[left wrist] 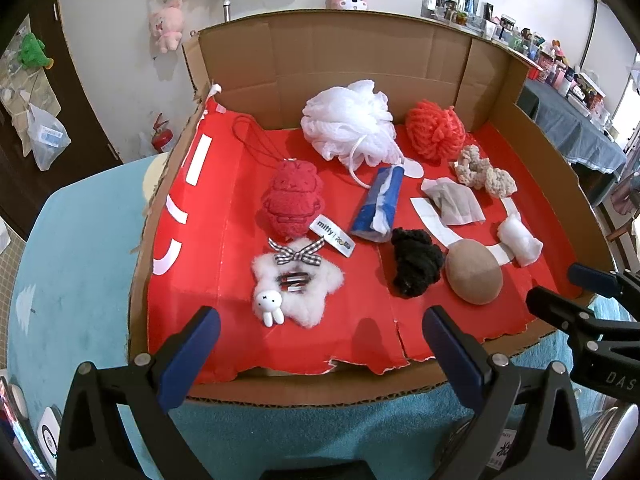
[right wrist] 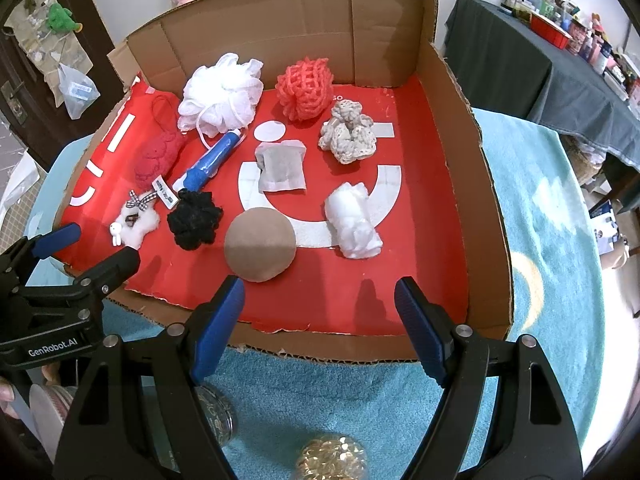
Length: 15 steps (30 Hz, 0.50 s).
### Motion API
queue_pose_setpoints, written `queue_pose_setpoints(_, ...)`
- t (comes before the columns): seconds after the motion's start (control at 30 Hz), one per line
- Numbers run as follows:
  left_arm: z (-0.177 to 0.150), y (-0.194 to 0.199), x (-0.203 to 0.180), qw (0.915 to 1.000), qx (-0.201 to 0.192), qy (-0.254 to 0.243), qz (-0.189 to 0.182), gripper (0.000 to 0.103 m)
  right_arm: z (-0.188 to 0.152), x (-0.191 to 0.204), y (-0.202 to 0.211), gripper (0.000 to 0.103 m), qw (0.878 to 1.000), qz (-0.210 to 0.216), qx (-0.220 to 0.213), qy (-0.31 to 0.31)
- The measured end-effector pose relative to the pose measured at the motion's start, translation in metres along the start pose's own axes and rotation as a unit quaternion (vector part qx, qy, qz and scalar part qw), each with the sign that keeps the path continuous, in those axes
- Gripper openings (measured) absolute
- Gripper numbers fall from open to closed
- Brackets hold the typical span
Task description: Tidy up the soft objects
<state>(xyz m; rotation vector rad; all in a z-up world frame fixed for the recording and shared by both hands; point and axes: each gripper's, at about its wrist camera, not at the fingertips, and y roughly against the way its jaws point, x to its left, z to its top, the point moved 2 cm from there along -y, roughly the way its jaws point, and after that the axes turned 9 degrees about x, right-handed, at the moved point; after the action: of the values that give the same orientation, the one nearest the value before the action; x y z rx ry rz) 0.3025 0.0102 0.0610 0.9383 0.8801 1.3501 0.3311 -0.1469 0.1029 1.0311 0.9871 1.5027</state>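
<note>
Left gripper [left wrist: 320, 344] and right gripper [right wrist: 320, 320], both with fingers spread and holding nothing, hang at the tray's [left wrist: 336, 60] torn near edge, presumably so each camera takes in the whole red floor; just ahead of the left, a white star plush [left wrist: 298, 292], a red plush [left wrist: 292, 204] beyond; just ahead of the right, a tan ball [right wrist: 260, 244], a black yarn tuft [right wrist: 195, 220] to its left, white wadding [right wrist: 354, 226] to its right; farthest off, a white pouf [left wrist: 348, 124] and a coral pouf [left wrist: 436, 130] by the back wall; the items lie apart, not stacked; whether already sorted cannot be told.
</note>
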Motion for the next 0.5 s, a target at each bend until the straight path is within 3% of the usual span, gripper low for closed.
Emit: queue_pose_setpoints(0.5,0.0001,-0.0002,0.0010,1.0000,0.000,0.001,-0.001,0.103,0.0000,-0.0002,0.0008,0.077,1.000,-0.001,-0.002,0.001)
